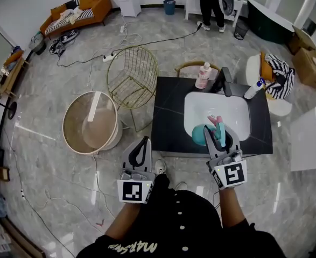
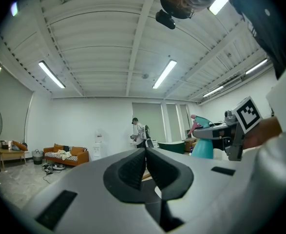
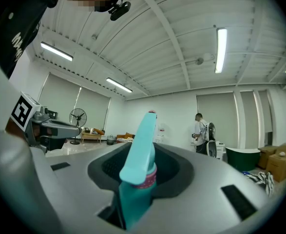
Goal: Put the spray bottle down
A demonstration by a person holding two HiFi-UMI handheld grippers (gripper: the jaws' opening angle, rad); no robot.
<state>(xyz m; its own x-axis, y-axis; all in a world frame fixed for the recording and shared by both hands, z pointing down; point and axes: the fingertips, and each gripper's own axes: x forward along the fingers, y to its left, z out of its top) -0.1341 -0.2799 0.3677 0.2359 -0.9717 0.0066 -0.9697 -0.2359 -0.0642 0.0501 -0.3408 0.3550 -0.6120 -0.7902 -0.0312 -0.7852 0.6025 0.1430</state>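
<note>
Left gripper (image 1: 143,142) level, jaws together, empty; right gripper (image 1: 221,137) level, jaws clamped on spray bottle (image 3: 137,165); both arms forward.

Smooth plastic spray bottle (image 3: 134,199), glossy floor (image 1: 39,93)

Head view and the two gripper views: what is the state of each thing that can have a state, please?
Teal plastic spray bottle: held upright, not yet put down, over the edge of the white sink in the head view.
Right gripper: shut on the spray bottle.
Left gripper: shut, empty.
Pink soap bottle: upright on the black counter.
</note>
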